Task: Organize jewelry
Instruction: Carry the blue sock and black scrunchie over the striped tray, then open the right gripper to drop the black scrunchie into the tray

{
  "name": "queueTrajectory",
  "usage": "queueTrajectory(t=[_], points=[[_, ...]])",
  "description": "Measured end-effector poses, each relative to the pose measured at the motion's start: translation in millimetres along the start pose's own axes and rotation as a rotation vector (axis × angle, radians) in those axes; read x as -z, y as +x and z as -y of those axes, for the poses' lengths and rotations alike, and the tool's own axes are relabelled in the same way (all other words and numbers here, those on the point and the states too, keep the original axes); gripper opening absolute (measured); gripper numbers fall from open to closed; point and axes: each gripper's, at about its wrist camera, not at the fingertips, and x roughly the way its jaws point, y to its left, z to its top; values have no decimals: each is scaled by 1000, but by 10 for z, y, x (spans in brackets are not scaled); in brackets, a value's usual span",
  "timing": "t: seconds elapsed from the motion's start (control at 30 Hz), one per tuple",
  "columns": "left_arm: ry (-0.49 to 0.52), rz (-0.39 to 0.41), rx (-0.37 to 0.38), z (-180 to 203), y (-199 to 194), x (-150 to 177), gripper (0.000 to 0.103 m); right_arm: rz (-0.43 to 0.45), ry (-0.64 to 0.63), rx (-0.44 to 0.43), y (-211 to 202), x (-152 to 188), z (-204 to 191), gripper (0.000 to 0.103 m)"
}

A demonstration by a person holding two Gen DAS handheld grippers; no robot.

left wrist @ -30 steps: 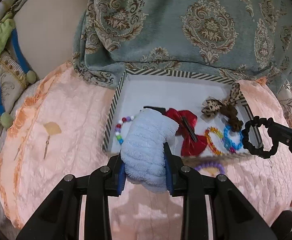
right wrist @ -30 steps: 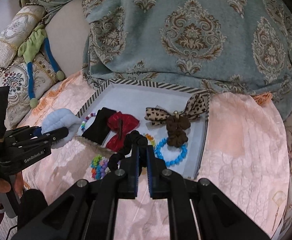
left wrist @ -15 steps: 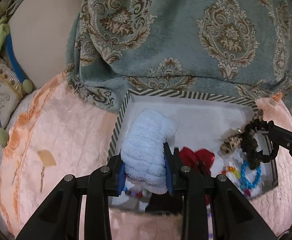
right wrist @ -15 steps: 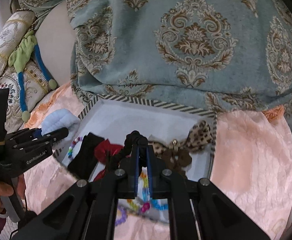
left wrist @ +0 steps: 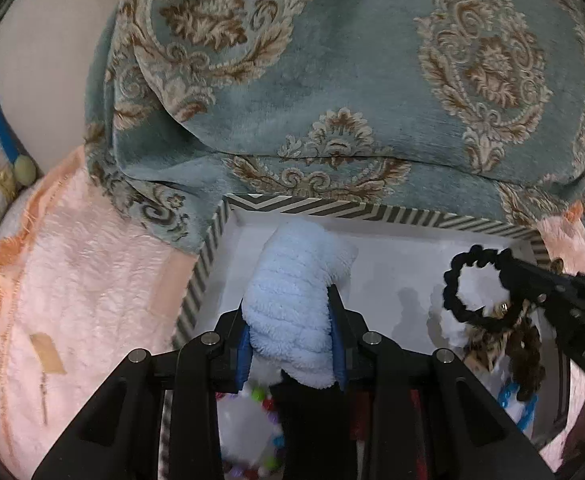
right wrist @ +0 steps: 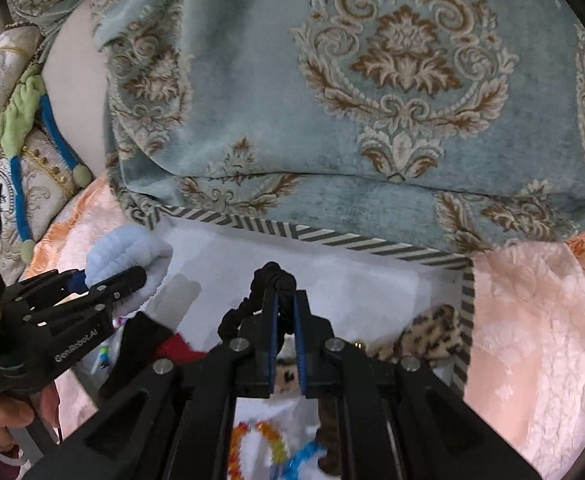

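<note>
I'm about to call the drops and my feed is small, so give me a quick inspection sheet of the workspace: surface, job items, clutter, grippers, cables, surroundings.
Surface: peach quilted cover, wrinkled, with the tray on it.
Job's things: striped-rim tray, white floor; inside it a leopard bow, red bow, blue chain bracelet, multicolour bead bracelet, orange bead bracelet.
Clutter: a small tan tag on the cover left of the tray.
Grippers: left gripper shut on a fluffy blue scrunchie; right gripper shut on a black scrunchie; both over the tray.
Cables: nothing seen.
Surroundings: teal damask fabric behind the tray; embroidered cushion at left.
</note>
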Motion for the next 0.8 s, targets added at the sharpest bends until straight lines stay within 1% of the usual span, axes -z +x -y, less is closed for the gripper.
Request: queueTrajectory(t=[0.07, 0.27, 0.3, 0.4, 0.43, 0.47, 0.5, 0.53, 0.57, 0.7, 0.8], points=[[-15, -14, 14, -2, 109, -20, 14, -9, 1, 9, 108, -19, 22, 7], [-9, -44, 10, 25, 327, 4, 15, -46, 7, 45, 420, -14, 100, 7], [-7, -45, 8, 28, 342, 6, 17, -62, 9, 59, 473, 3, 123, 7], [-12, -43, 0, 33, 354, 15, 18, -97, 43, 60, 546, 30, 190, 7], [-17, -46, 3, 33, 358, 12, 19, -98, 46, 63, 546, 31, 198, 12], [-19, -51, 4, 37, 372, 6, 22, -97, 45, 69, 539, 33, 198, 18], [-21, -56, 5, 34, 375, 4, 23, -88, 38, 77, 519, 38, 191, 21], [-22, -62, 5, 29, 378, 2, 24, -80, 32, 82, 499, 39, 191, 28], [-21, -67, 6, 28, 375, 2, 25, -73, 26, 85, 481, 42, 183, 30], [-22, -83, 13, 15, 324, 20, 26, -66, 24, 78, 409, 67, 184, 31], [-8, -61, 3, 9, 192, 41, 26, -56, 13, 80, 333, 88, 163, 31]])
